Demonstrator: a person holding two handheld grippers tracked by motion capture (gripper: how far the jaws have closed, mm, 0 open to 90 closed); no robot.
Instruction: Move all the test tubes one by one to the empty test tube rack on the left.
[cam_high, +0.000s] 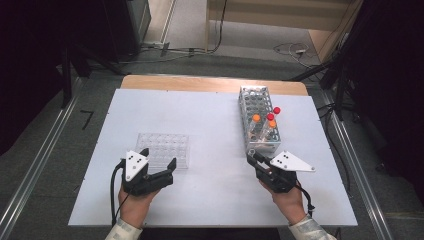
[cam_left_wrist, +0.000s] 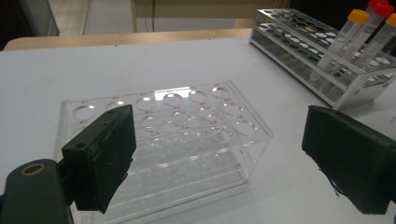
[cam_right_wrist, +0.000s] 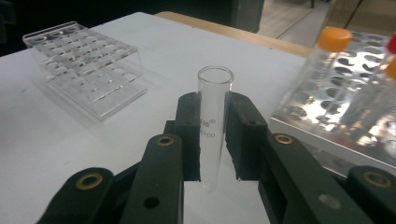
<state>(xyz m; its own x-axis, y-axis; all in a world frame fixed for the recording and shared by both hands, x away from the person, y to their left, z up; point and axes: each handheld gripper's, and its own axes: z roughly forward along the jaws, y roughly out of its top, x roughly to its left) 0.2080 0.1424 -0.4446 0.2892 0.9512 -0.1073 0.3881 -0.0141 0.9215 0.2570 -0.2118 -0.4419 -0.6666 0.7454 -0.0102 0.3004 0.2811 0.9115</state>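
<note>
Glass tube (cam_right_wrist: 214, 122) stands upright, clamped in right gripper (cam_right_wrist: 213, 140); left gripper (cam_left_wrist: 219, 158) gapes.

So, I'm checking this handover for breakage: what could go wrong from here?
The right tongs pinch a bare glass tube by its smooth wall, so it could slip or crack. The clear rack is hard to see and looks light; a missed hole could shove it, since the open left tongs aren't steadying it.
</note>
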